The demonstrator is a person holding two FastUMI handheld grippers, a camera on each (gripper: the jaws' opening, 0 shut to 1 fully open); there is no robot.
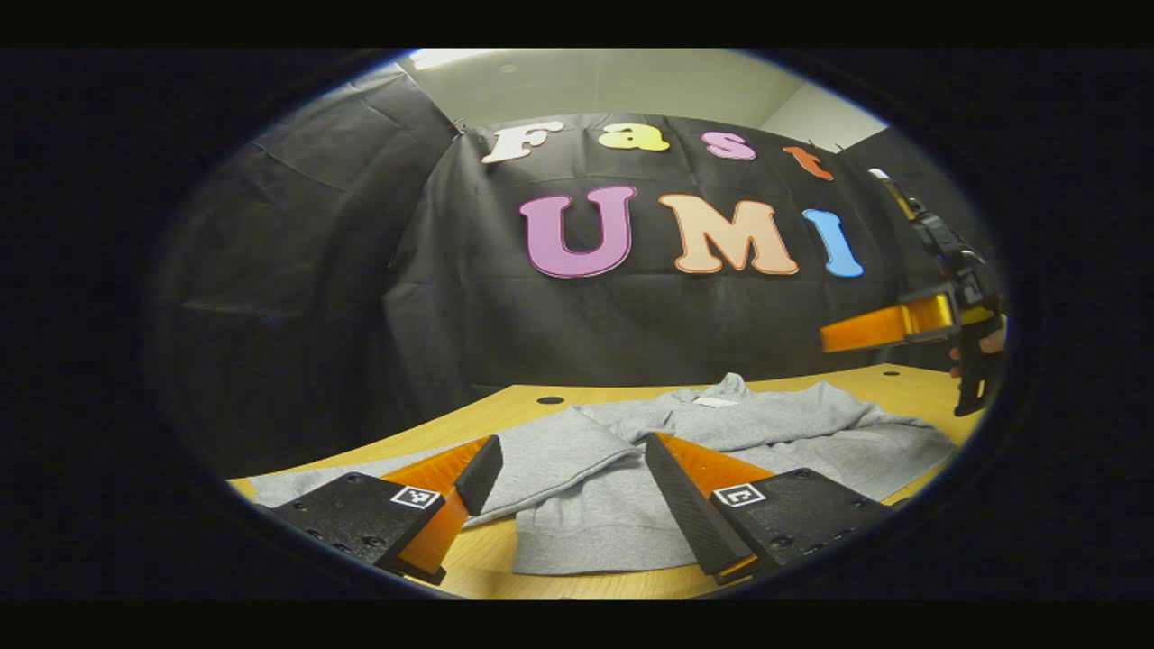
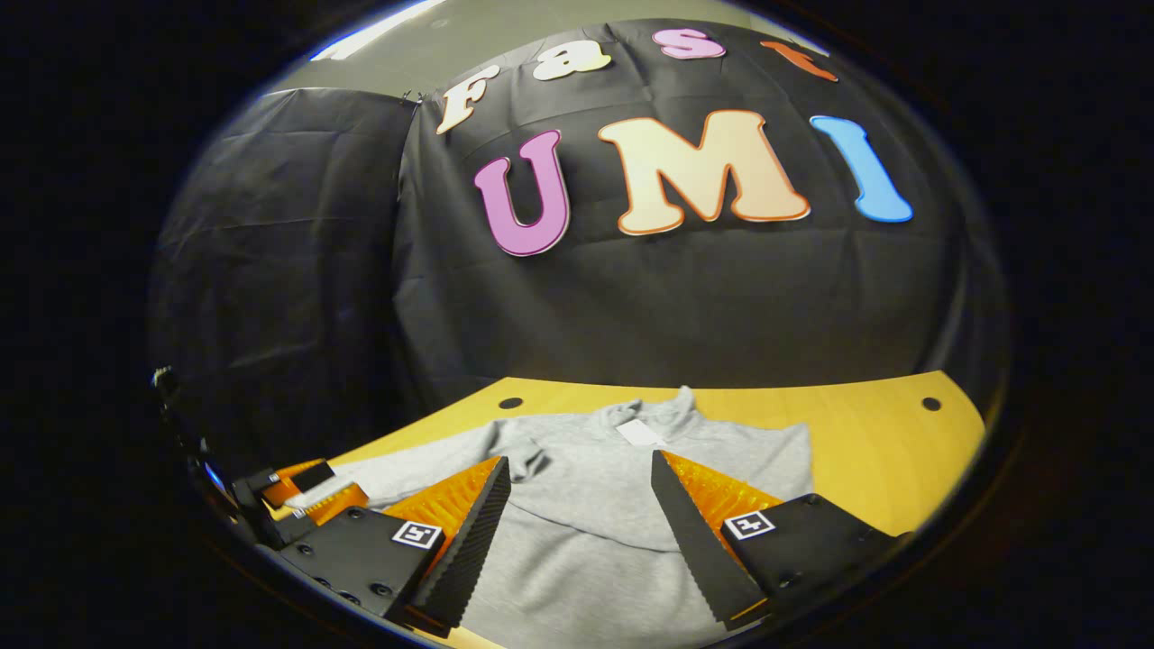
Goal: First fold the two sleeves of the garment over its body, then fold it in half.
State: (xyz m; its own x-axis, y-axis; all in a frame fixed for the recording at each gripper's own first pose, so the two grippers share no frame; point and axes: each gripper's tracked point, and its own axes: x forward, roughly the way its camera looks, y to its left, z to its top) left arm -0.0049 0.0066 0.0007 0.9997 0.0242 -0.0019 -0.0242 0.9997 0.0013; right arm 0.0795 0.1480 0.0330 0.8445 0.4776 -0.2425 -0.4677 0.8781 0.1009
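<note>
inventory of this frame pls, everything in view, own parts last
sweatshirt: 1, grey, flat on the table, collar toward the booth wall; one sleeve looks folded over the body
neck label: 1, white, inside the collar
table: 1, yellow wood, under the sweatshirt
cable holes: 2 seen, dark, along the table's far edge
booth wall: black cloth, behind the table
ceiling: pale, above the cloth
left tongs: 1, open, low over the sweatshirt's sleeve side
right tongs: 1, open, above the sweatshirt's body
hand: 1, holding the right tongs, at the left gripper view's right edge
</note>
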